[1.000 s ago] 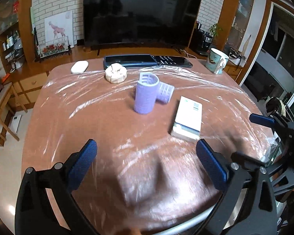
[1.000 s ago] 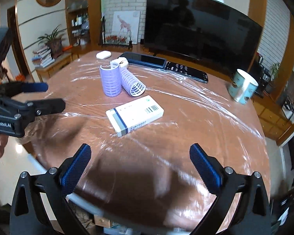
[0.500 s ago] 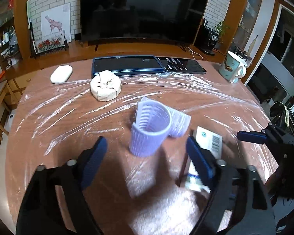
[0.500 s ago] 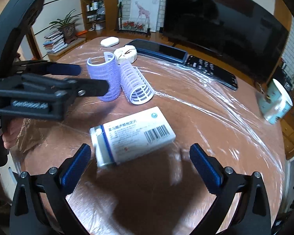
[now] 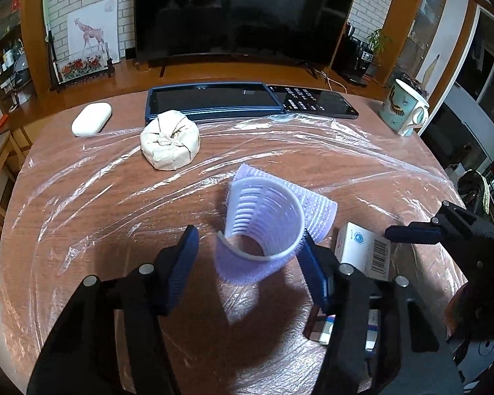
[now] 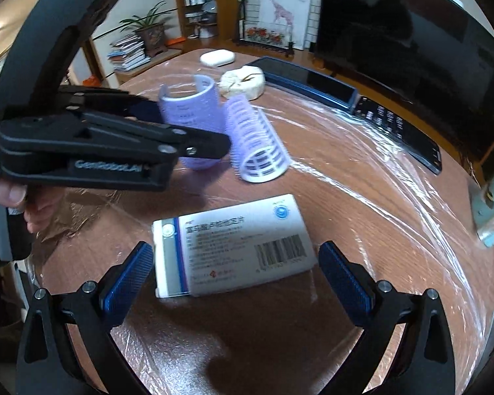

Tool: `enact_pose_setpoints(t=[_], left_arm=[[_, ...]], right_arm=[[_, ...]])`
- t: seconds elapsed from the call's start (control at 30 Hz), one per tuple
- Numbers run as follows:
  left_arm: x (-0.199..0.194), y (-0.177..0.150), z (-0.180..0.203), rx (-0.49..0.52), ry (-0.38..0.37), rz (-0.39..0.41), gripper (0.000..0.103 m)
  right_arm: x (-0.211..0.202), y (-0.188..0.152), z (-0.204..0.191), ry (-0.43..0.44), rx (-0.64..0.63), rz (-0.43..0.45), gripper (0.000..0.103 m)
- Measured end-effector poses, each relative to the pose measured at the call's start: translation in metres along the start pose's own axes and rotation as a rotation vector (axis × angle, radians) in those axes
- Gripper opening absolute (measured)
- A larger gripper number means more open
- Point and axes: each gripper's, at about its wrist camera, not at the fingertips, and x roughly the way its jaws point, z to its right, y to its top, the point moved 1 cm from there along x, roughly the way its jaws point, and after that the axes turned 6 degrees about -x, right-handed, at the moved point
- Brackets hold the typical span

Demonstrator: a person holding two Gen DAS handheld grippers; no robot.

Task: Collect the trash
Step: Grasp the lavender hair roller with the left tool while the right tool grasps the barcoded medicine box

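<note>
An upright purple hair roller (image 5: 263, 233) stands on the plastic-covered table between the fingers of my left gripper (image 5: 250, 263); the jaws are open around it, the right pad close to or touching it. It also shows in the right wrist view (image 6: 191, 112). A second purple roller (image 6: 257, 144) lies on its side against it. A white medicine box (image 6: 230, 247) lies between the open fingers of my right gripper (image 6: 233, 283), with a gap on each side. A crumpled paper ball (image 5: 169, 144) sits farther back.
A white case (image 5: 90, 119), a dark tablet (image 5: 210, 100) and a remote (image 5: 313, 105) lie along the far edge. A mug (image 5: 403, 108) stands at the far right. Clear plastic film (image 5: 82, 197) covers the brown round table.
Both grippers have moved forward and down. The left one now straddles the upright roller and its jaws have narrowed. The right one now straddles the medicine box.
</note>
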Motion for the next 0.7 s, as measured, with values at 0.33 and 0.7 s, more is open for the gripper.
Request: enact_pose_setpoints(t=[0.33, 0.7], left_arm=[[0.008, 0.001, -0.005, -0.001, 0.008, -0.019, 0.043], [-0.012, -0.006, -0.004, -0.006, -0.006, 0.017, 0.041]], right_arm=[[0.009, -0.005, -0.005, 0.019, -0.033, -0.029, 0.099], [-0.011, -0.014, 0.012, 0.087, 0.122, 0.019, 0.096]])
